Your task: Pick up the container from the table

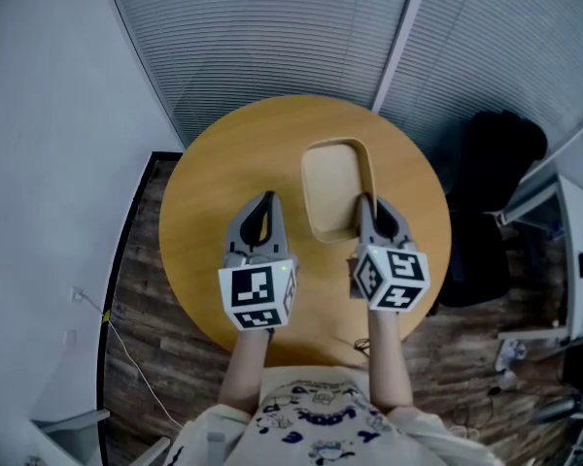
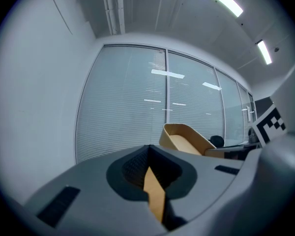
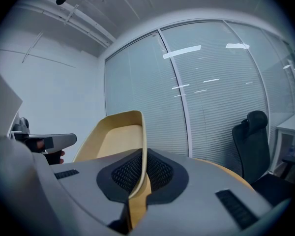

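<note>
Tan container's (image 1: 332, 187) right wall was pinched in the right gripper (image 1: 366, 203). The left gripper (image 1: 263, 203) was closed and empty, just beside it over the table (image 1: 209, 187).

The left gripper (image 1: 263, 207) points forward from a bare left forearm (image 1: 243, 369), its marker cube nearest the body. Its jaws are closed on nothing, with only a thin slit between them. Just to its right, the right gripper (image 1: 367, 207) points the same way on the right forearm (image 1: 390, 357), jaws pinched on the container's (image 1: 332, 183) wall, one jaw inside the rim and one outside.
</note>
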`<state>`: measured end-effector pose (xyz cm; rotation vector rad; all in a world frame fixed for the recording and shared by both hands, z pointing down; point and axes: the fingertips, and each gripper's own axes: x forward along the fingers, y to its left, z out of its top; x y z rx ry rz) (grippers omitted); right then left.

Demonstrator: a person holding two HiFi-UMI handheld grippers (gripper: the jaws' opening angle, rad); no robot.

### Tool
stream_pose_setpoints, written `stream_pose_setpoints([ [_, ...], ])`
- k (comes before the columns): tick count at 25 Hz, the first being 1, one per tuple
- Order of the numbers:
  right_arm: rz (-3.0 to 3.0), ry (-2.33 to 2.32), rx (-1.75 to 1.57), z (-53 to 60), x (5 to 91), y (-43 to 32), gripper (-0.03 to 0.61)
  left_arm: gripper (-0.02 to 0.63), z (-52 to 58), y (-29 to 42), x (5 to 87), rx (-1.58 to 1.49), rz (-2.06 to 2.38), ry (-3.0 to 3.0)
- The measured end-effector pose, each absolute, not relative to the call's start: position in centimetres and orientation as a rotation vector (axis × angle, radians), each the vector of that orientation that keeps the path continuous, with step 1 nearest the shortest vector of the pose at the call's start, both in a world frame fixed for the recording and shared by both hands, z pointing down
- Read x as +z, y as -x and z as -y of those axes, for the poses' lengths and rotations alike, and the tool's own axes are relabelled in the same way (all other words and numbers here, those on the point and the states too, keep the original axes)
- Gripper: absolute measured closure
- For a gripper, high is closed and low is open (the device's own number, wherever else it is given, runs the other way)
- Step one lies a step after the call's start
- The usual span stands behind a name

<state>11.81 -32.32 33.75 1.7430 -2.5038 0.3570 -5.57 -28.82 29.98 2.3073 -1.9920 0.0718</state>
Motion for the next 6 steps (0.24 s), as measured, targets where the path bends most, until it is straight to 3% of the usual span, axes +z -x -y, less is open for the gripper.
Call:
stream_pose_setpoints([
  [6, 2.495, -1.742, 0.361, 32.49, 33.90, -11.98, 0.566, 0.612, 29.09, 5.48, 30.13, 0.069, 1.983, -2.303],
])
